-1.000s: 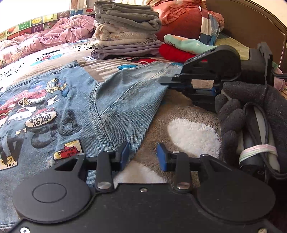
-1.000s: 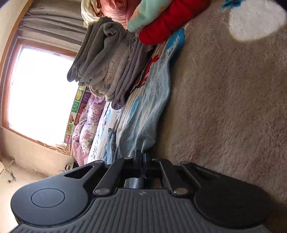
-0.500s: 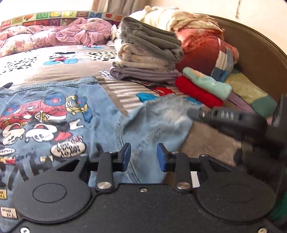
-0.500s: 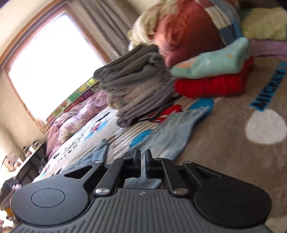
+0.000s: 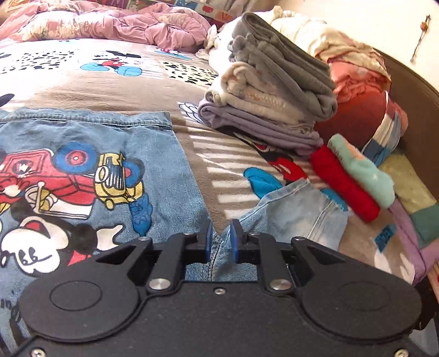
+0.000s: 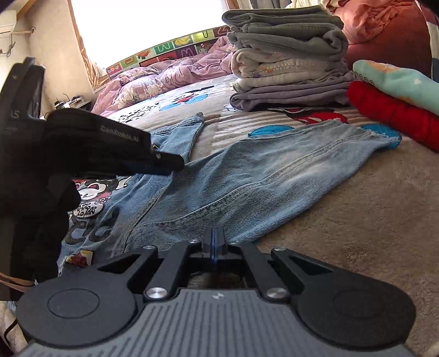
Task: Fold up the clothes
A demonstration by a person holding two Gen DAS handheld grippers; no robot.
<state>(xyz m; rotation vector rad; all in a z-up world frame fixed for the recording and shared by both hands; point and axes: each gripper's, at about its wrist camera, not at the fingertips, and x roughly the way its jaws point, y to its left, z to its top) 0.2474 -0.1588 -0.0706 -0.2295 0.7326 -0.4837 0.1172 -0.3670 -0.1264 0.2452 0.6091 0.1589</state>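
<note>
Denim jacket (image 5: 164, 175), cartoon print, fleecy blanket (image 6: 370, 208)

One denim jacket (image 5: 115, 170); two folded stacks (image 5: 271, 90).

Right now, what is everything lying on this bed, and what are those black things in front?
Denim jacket with cartoon print: one, blue, spread flat on the bed, sleeve stretched toward the folded clothes.
Stack of folded clothes: one, grey, cream and lilac, behind the sleeve.
Folded red garment: one, right of the stack.
Folded mint garment: one, on the red one.
Crumpled pink quilt: one, far side.
Brown cartoon blanket: one, under everything.
Left claw: black, blue pads, open over denim.
Right claw: black, shut, apparently empty.
</note>
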